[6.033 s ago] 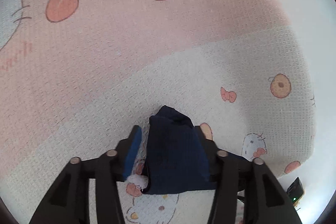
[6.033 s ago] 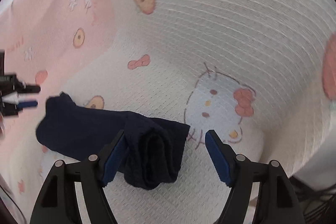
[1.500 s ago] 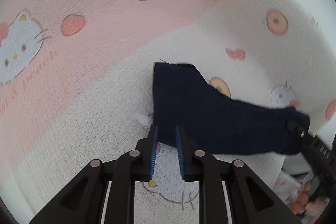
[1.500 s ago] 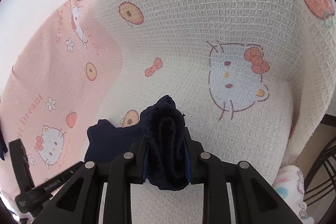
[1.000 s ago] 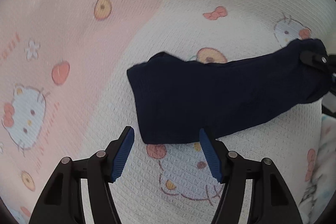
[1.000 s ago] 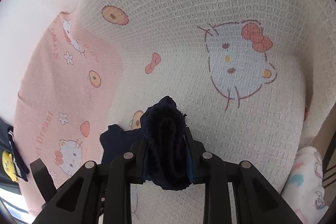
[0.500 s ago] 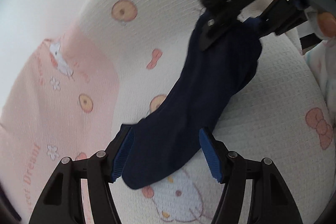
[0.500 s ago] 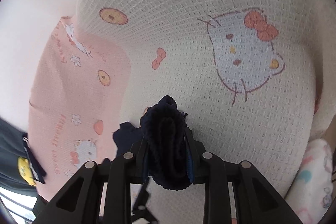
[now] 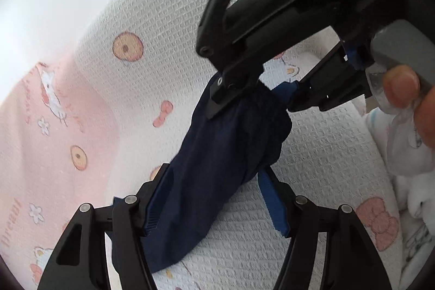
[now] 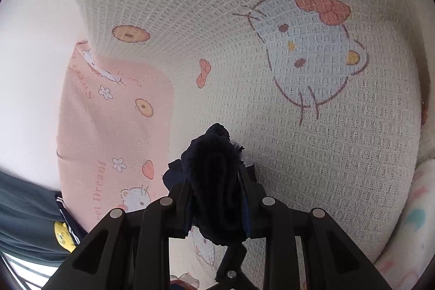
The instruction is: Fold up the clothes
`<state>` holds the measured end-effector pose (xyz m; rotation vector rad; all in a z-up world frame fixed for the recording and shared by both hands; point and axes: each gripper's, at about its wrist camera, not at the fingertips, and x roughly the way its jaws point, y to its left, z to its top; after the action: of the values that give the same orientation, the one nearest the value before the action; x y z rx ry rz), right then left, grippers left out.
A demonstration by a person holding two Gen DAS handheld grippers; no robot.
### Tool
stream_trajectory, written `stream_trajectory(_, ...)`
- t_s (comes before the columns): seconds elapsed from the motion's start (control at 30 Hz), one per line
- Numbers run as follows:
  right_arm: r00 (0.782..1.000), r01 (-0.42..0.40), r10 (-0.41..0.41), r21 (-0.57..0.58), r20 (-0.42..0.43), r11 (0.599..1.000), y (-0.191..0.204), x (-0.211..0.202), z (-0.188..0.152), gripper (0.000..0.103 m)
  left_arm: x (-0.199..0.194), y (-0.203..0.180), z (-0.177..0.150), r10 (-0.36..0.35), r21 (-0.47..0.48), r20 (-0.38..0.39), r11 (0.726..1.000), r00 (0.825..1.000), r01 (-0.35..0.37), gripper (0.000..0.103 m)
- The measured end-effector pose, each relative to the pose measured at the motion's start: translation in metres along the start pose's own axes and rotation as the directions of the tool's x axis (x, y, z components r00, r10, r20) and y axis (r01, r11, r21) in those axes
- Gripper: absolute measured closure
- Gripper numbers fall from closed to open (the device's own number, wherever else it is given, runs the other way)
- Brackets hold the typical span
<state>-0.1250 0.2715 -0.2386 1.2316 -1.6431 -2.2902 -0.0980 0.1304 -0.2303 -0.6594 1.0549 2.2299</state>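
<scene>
While the navy sock (image 9: 217,162) hangs stretched above the patterned blanket (image 9: 114,89), no fold shows yet. Left hand-held gripper (image 9: 217,204): jaws spread wide, straddling the sock's lower end, gripping nothing. Right hand-held gripper (image 10: 217,197): jaws closed tight on the bunched upper end. Judged early-to-mid: the lower end hangs free, and doubling it over and laying it down remain.
</scene>
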Motion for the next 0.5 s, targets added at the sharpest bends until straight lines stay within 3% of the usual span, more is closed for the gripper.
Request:
stream_trajectory(0.13, 1.000, -0.002, 0.002, 0.013, -0.005, 1.000, -0.002, -0.002, 0.004, 0.075, 0.004, -0.006, 0.007, 0.055, 0.037, 0.020, 0.998, 0.998, -0.055, 0.041)
stream_trajectory(0.33, 0.998, -0.054, 0.055, 0.061, -0.029, 0.997, -0.010, -0.002, 0.008, 0.072, 0.008, -0.017, 0.010, 0.077, 0.112, 0.056, 0.990, 0.995, -0.083, 0.041)
stream_trajectory(0.4, 0.999, -0.042, 0.043, 0.044, -0.030, 0.998, -0.008, -0.002, 0.008, 0.072, 0.007, -0.019, 0.012, 0.093, 0.102, 0.082, 0.990, 0.992, -0.101, 0.053)
stream_trajectory(0.43, 0.999, -0.038, 0.039, 0.036, -0.032, 0.999, -0.007, -0.002, 0.008, 0.072, 0.007, -0.019, 0.014, 0.075, 0.092, 0.079, 0.992, 0.994, -0.082, 0.063)
stream_trajectory(0.5, 0.999, -0.035, 0.036, 0.030, -0.036, 0.999, -0.005, -0.001, 0.009, 0.070, 0.010, -0.017, 0.019, 0.030, 0.063, 0.065, 0.997, 0.997, -0.034, 0.070)
